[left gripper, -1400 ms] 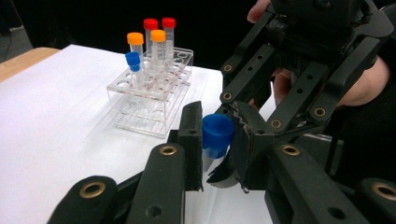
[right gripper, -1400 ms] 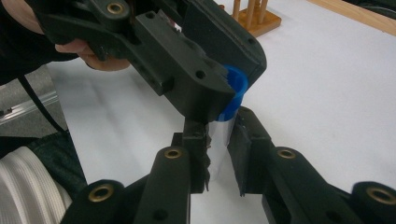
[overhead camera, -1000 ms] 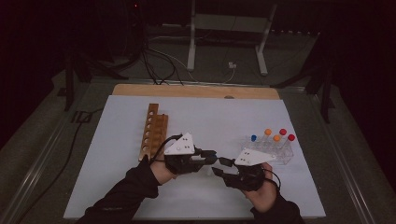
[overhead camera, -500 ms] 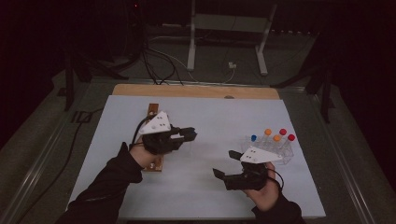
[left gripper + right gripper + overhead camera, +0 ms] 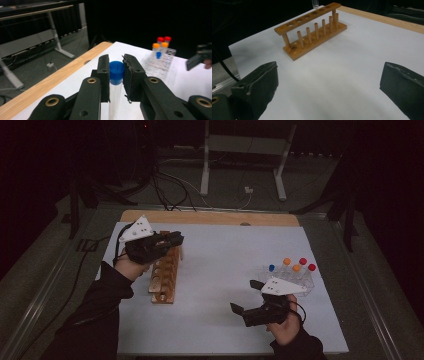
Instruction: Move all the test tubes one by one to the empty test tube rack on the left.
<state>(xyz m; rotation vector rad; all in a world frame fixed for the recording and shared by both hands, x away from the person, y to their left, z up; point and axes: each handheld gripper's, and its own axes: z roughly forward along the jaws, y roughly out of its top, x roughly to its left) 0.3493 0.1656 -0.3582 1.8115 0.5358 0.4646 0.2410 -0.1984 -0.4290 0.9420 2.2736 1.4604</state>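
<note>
My left gripper (image 5: 177,240) is shut on a clear tube with a blue cap (image 5: 116,70), gripped just at the cap, and holds it upright above the far end of the wooden rack (image 5: 162,275). The tube's rounded bottom (image 5: 315,4) hangs over the rack's far holes (image 5: 312,32). My right gripper (image 5: 244,296) stays near the front of the white mat. Its jaws have just been opening and now stand wide apart with nothing between them (image 5: 329,85).
A clear plastic rack (image 5: 290,275) at the right holds several capped tubes, orange, red and blue (image 5: 161,56). The white mat (image 5: 225,260) lies on a wooden table whose far edge (image 5: 210,217) shows. Cables and a metal stand lie beyond the table.
The left gripper carried the tube from the middle of the mat to the left and upward, over the wooden rack. The right gripper's jaws spread wide; that hand stayed put.
</note>
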